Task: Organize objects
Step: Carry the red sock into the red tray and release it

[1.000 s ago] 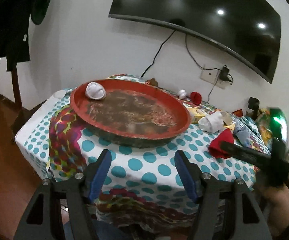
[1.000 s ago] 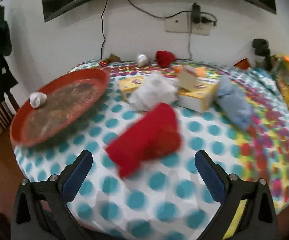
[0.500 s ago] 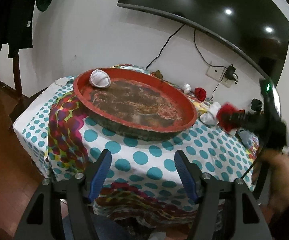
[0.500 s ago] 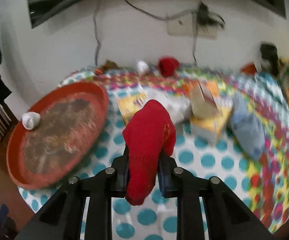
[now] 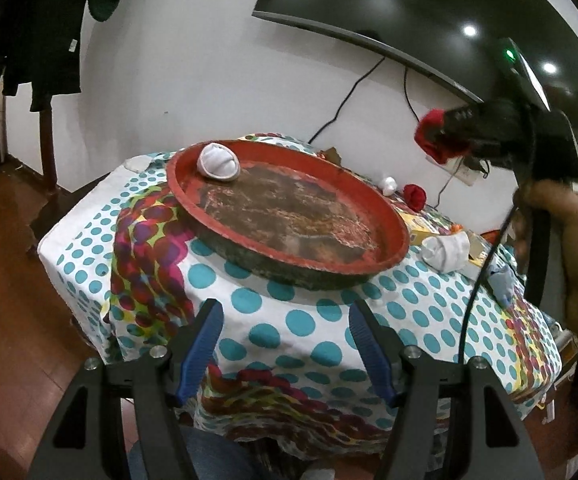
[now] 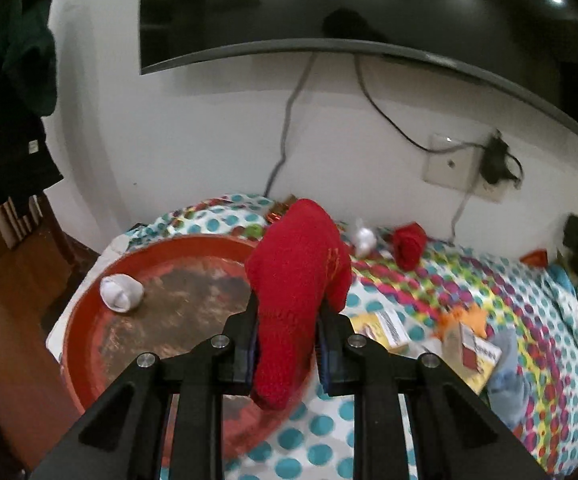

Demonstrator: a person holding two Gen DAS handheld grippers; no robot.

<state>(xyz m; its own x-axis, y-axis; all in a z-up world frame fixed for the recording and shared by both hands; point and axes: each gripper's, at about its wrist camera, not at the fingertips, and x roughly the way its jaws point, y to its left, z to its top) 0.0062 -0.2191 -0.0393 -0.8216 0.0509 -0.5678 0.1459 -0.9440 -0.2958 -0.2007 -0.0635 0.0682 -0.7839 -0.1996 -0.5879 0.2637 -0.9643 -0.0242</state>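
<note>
While the left gripper (image 5: 285, 344) is kept with its jaws apart and nothing between them above the near edge of the table (image 5: 321, 320), a red sock (image 6: 297, 288) is clamped between the closed jaws of the right gripper (image 6: 287, 344) and is held clear of the tablecloth, over the right rim of the red tray (image 6: 85, 320). One balled white sock (image 6: 121, 292) is seen inside the tray at its far left rim. Another white sock (image 5: 447, 250) is seen just beside the tray's right rim. A small red bundle (image 6: 409, 246) and a small white bundle (image 6: 363, 238) are seen near the table's far edge, with yellow boxes (image 6: 385, 330) and a blue cloth (image 6: 507, 376) toward the right side.
</note>
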